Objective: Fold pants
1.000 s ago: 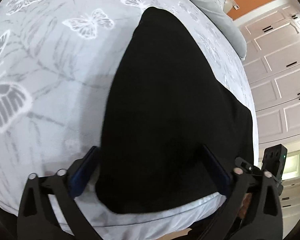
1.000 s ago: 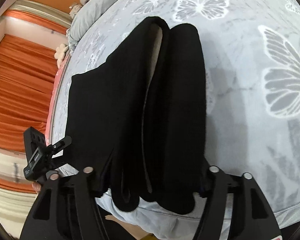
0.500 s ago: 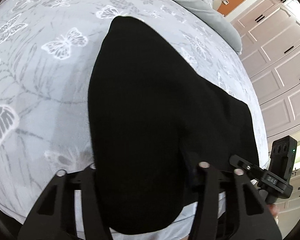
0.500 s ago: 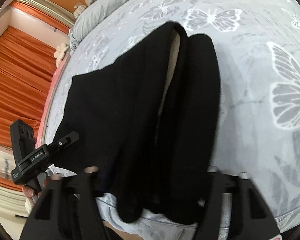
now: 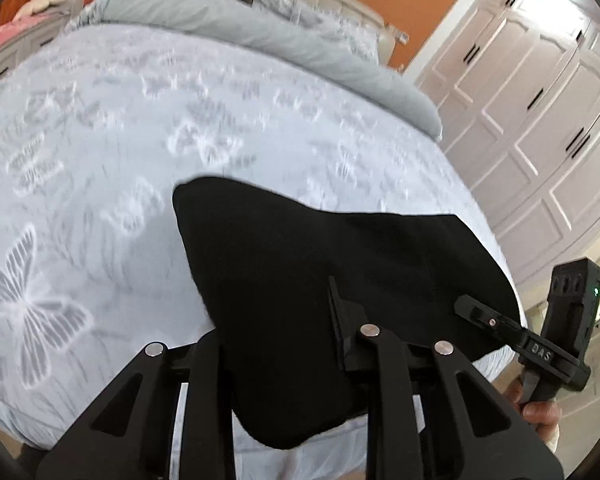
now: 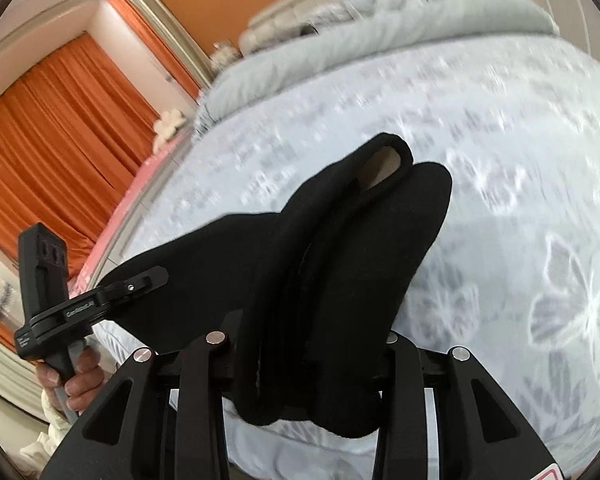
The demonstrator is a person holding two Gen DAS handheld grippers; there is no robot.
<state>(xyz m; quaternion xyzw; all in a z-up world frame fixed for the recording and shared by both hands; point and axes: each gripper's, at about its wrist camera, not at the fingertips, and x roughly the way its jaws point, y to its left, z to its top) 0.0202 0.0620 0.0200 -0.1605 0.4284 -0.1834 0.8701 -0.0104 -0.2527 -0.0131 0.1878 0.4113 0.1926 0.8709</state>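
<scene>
The black pants (image 5: pixel 320 272) lie folded lengthwise on the bed, their near end lifted off the front edge. My left gripper (image 5: pixel 284 344) is shut on the near edge of the pants; cloth hangs down between the fingers. My right gripper (image 6: pixel 308 352) is shut on the other near corner, where the stacked legs (image 6: pixel 340 264) bunch into thick folds. The far end with the waistband opening (image 6: pixel 384 160) rests on the bed. Each gripper shows in the other's view: the right one (image 5: pixel 540 344) and the left one (image 6: pixel 84 300).
The bed has a pale blue cover with white butterflies (image 5: pixel 100 160). A grey duvet roll (image 5: pixel 260 40) lies at the far end. White wardrobe doors (image 5: pixel 540 120) stand to the right, orange curtains (image 6: pixel 60 140) to the left.
Both grippers closed on the near end of the pants and lifted it, tilting up. The views swung from looking down at the bed to looking across it.
</scene>
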